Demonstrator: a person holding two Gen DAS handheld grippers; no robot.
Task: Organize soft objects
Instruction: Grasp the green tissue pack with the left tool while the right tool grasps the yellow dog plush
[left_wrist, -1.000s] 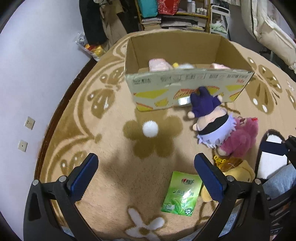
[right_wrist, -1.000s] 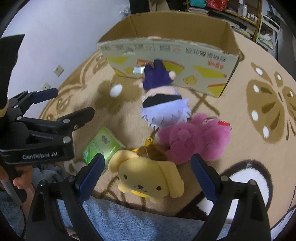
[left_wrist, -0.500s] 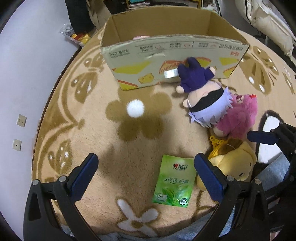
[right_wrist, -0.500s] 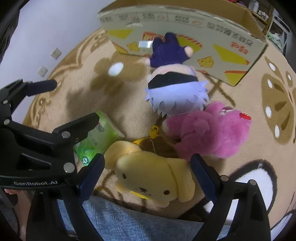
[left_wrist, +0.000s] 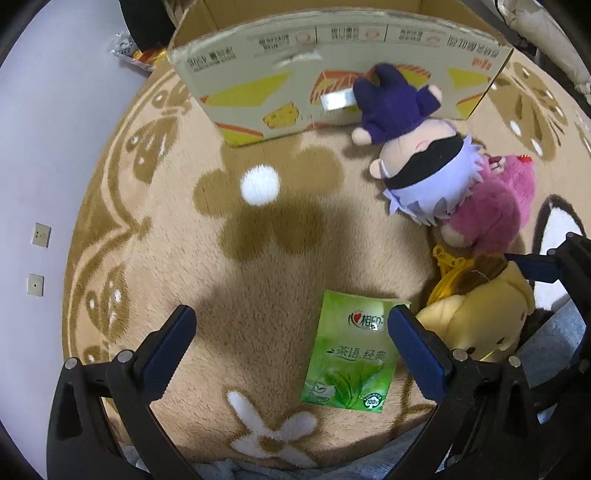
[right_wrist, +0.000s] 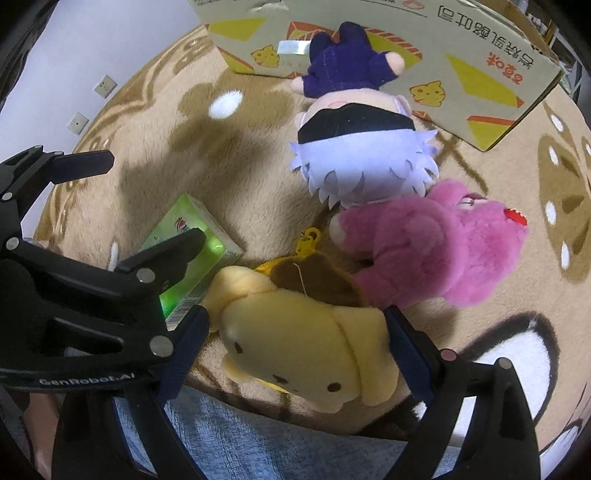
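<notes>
A yellow dog plush (right_wrist: 306, 343) lies on the rug between the spread fingers of my right gripper (right_wrist: 295, 325), which is open around it. The same plush (left_wrist: 476, 314) appears at the right in the left wrist view. Beyond it lie a pink plush (right_wrist: 436, 243) and a lilac-haired doll in purple (right_wrist: 358, 122), whose feet touch the cardboard box (right_wrist: 461, 55). A green tissue pack (left_wrist: 351, 354) lies flat just inside the right finger of my left gripper (left_wrist: 288, 328), which is open over the rug. The box's inside is hidden.
The beige patterned rug (left_wrist: 258, 240) covers the floor. A wall with two sockets (left_wrist: 40, 234) runs along the left. A person's jeans-clad leg (right_wrist: 266, 443) lies under my right gripper. The left gripper's body (right_wrist: 74, 295) crowds the left of the right wrist view.
Both grippers have come down and nearer to the rug. My right gripper now straddles the yellow plush, and my left gripper has closed in on the tissue pack.
</notes>
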